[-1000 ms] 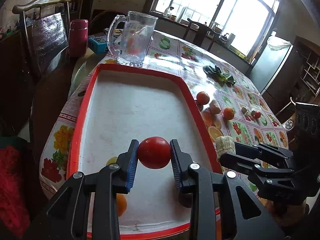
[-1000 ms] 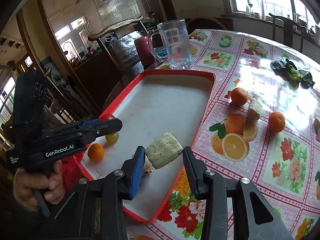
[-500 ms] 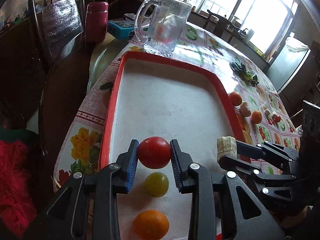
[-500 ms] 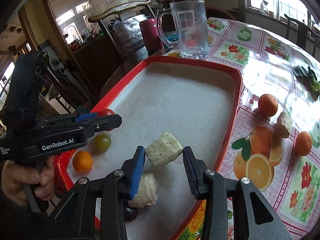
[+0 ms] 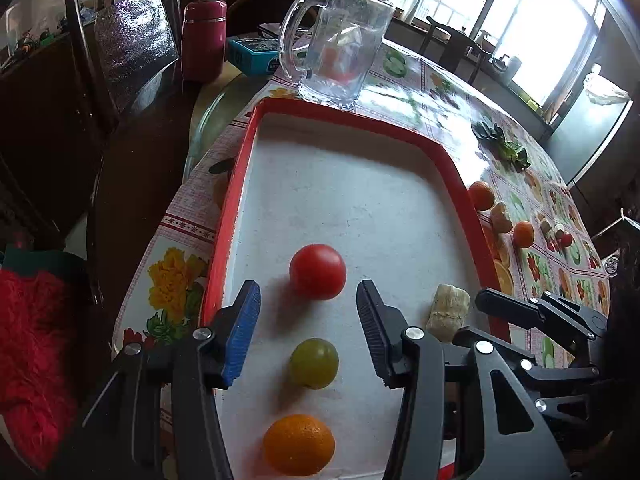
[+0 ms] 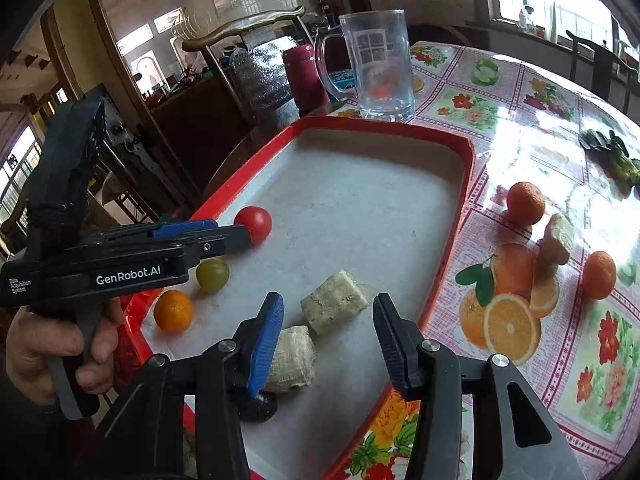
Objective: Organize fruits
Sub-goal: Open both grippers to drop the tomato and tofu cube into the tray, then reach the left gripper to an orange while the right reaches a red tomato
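A red-rimmed tray [image 5: 236,184] [image 6: 464,184] lies on the flowered table. A red tomato [image 5: 317,266] [image 6: 253,224], a green fruit [image 5: 313,363] [image 6: 212,275] and an orange [image 5: 298,444] [image 6: 173,311] lie in a row in it. My left gripper [image 5: 308,316] is open, just behind the tomato. My right gripper [image 6: 327,320] is open around a pale chunk [image 6: 334,303] [image 5: 448,312] resting on the tray. A second pale chunk [image 6: 290,360] and a dark fruit [image 6: 258,404] lie beside its left finger.
On the table right of the tray lie two oranges [image 6: 525,203] [image 6: 598,275], a pale chunk [image 6: 557,238] and green leaves [image 6: 612,156]. A glass mug [image 5: 336,46] stands behind the tray, with a red flask [image 5: 203,40] and a chair [image 5: 120,52] to the left.
Both grippers have opened. The tomato has been let go onto the tray beyond the green fruit. The pale chunk has been let go onto the tray.
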Demonstrator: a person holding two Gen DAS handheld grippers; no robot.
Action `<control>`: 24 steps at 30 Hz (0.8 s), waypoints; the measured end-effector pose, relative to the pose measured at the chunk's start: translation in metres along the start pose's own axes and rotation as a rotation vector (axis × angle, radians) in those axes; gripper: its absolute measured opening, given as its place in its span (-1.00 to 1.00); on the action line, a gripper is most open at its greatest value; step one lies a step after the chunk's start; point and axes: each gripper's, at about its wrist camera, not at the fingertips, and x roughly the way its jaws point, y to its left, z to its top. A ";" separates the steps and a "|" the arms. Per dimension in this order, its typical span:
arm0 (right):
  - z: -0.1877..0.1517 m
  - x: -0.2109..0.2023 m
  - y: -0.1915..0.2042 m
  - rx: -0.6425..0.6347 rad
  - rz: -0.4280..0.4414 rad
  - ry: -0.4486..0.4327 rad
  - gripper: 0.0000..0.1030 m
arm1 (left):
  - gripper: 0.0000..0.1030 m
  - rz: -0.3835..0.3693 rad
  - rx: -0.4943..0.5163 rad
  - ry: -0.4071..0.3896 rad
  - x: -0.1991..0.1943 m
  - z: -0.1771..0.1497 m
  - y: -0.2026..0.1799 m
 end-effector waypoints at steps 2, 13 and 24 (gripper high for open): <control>-0.003 -0.012 -0.002 0.013 0.011 -0.022 -0.06 | -0.06 -0.007 -0.002 -0.005 -0.004 0.000 -0.002; -0.030 -0.072 -0.041 0.117 -0.037 -0.108 -0.06 | -0.06 -0.070 0.062 -0.039 -0.021 -0.005 -0.046; -0.071 -0.120 -0.103 0.268 -0.145 -0.166 -0.05 | -0.06 -0.143 0.162 -0.023 -0.019 -0.012 -0.108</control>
